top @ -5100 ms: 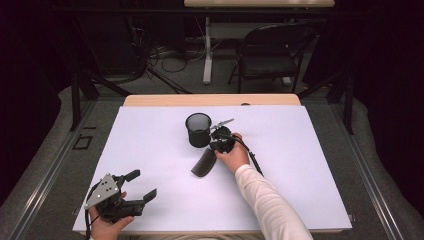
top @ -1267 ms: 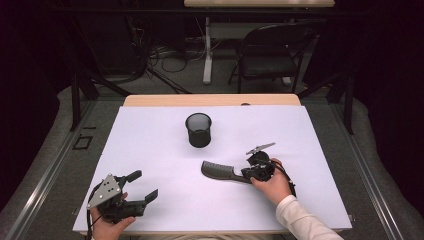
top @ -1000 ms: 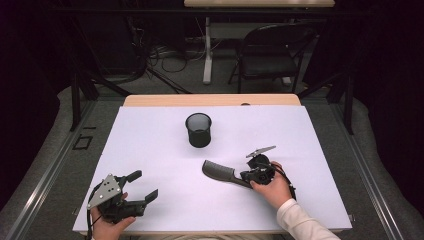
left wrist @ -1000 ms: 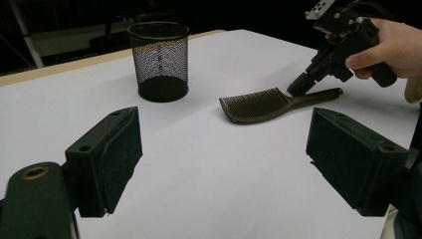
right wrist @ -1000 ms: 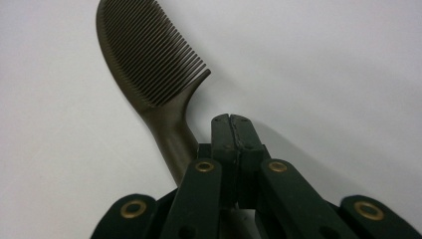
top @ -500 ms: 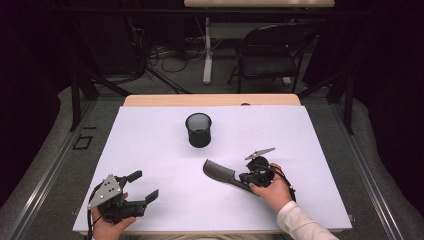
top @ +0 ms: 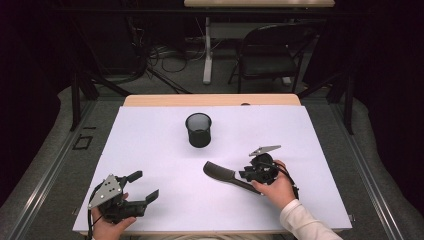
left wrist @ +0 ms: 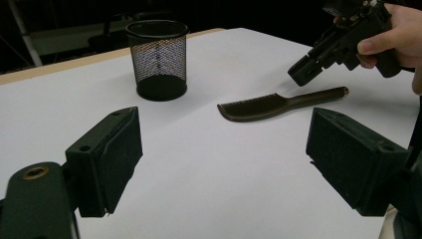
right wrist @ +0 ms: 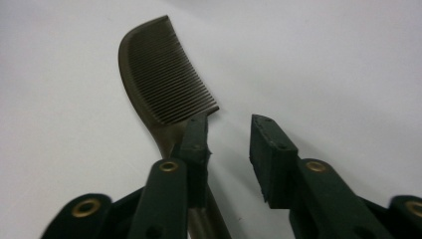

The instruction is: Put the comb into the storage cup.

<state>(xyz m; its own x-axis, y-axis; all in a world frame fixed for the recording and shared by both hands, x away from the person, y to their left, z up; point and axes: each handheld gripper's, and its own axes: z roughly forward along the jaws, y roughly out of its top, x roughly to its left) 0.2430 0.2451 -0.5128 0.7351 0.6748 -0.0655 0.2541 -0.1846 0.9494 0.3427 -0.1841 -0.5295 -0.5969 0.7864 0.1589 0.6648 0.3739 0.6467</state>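
Comb (top: 224, 175) flat on counter (top: 150, 150), near cup (top: 198, 129). Right claw (right wrist: 226, 142) parted, above handle, holding nothing. Left claw (left wrist: 224, 164) wide, idle at near edge, likely waiting.

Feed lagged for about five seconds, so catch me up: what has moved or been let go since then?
The comb went from beside the mesh cup to the near right of the table, carried by the right claw. That claw now stands open above the handle; the comb lies flat. The cup and the open left claw stayed put.
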